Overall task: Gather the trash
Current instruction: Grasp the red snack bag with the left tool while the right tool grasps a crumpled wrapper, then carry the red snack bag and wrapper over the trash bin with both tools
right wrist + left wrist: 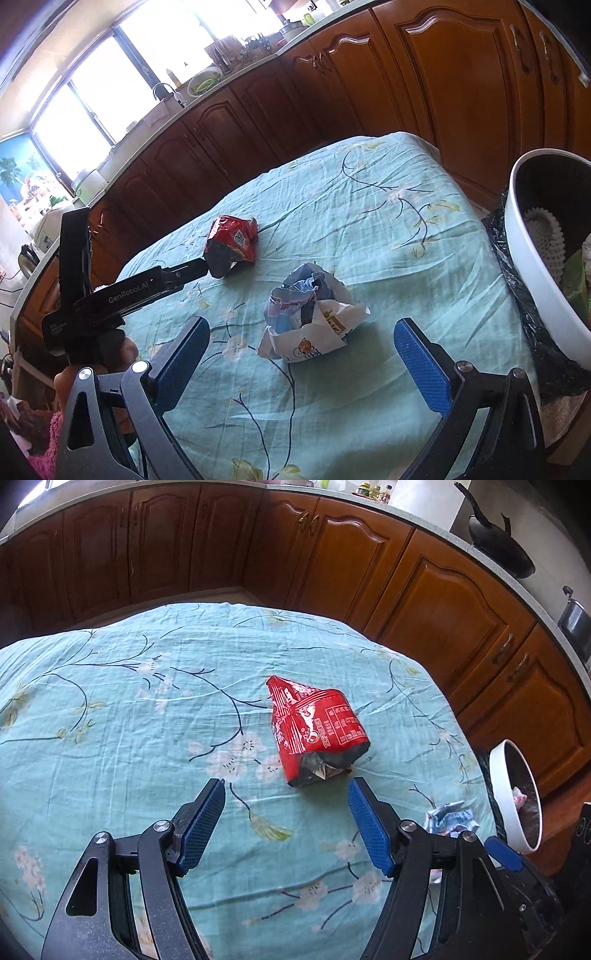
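A crumpled red snack bag (317, 731) lies on the teal flowered tablecloth (110, 716). My left gripper (286, 786) is open, its blue pads just short of the bag's torn dark end. The bag also shows in the right wrist view (232, 242), with the left gripper's black body (122, 295) reaching toward it. A crumpled white and blue wrapper (308, 319) lies in front of my right gripper (301, 332), which is open, with the wrapper just ahead of its pads. The wrapper shows small in the left wrist view (448, 818).
A white bin (535, 280) with a black liner stands off the table's right edge, with trash inside; it also shows in the left wrist view (515, 794). Brown wooden cabinets (369, 565) run behind the table. The tablecloth (369, 221) is wrinkled.
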The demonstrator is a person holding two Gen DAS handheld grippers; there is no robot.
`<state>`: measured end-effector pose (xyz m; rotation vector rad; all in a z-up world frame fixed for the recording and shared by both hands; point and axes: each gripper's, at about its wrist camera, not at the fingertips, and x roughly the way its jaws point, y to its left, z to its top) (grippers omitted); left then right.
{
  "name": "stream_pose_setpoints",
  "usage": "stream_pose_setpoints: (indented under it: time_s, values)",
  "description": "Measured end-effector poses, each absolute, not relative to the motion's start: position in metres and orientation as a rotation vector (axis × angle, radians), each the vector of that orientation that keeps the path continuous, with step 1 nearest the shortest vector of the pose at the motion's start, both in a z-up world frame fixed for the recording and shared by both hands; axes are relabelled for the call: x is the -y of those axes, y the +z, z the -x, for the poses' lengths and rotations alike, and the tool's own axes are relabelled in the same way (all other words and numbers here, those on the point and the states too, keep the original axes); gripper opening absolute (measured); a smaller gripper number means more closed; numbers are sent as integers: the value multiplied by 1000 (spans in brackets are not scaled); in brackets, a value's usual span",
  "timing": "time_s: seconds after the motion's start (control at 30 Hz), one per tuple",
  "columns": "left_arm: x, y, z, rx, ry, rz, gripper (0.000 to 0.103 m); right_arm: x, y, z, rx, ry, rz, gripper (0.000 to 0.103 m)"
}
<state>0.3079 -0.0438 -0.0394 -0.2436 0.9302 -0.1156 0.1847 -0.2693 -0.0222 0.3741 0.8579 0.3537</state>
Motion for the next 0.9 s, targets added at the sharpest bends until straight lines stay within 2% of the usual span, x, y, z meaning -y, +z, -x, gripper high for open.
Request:
stream_pose_setpoints:
  time_s: [0.13, 0.17, 0.23, 0.27, 0.3, 0.33, 0.37, 0.4, 0.53, 0.73, 0.77, 0.8, 0.9]
  values:
    - [43, -45, -322, -931, -97, 246, 70, 266, -32, -197, -880, 351, -376, 99]
    - [43, -45, -325, -927, -95, 243, 67, 265, -35, -199, -886, 353, -378, 96]
    - [45, -48, -330, -933, -95, 232, 55, 263, -39, -203, -897, 355, -377, 89]
    - [45, -49, -331, -938, -98, 230, 45, 262, -41, -204, -902, 353, -372, 81]
    - [47, -51, -332, -943, -102, 228, 32, 262, -42, -205, -903, 350, -367, 69]
    - [48, -52, -333, -947, -106, 227, 26, 262, -43, -206, -902, 348, -363, 61]
    - [48, -53, -333, -949, -114, 227, 14, 263, -43, -206, -901, 349, -364, 51]
    - [49, -54, -332, -948, -120, 227, 7, 264, -42, -204, -892, 349, -367, 45]
    - [50, -49, -319, -929, -136, 233, 4, 271, -36, -195, -865, 345, -362, 36]
    - [59, -33, -289, -894, -185, 232, 2, 289, -24, -175, -834, 346, -380, 33]
    - [62, -30, -284, -887, -195, 228, 2, 292, -21, -171, -827, 344, -384, 21]
    - [65, -27, -279, -881, -206, 223, 2, 296, -19, -167, -824, 341, -388, 14]
    - [76, -20, -264, -868, -242, 208, 2, 305, -12, -159, -814, 337, -392, 12]
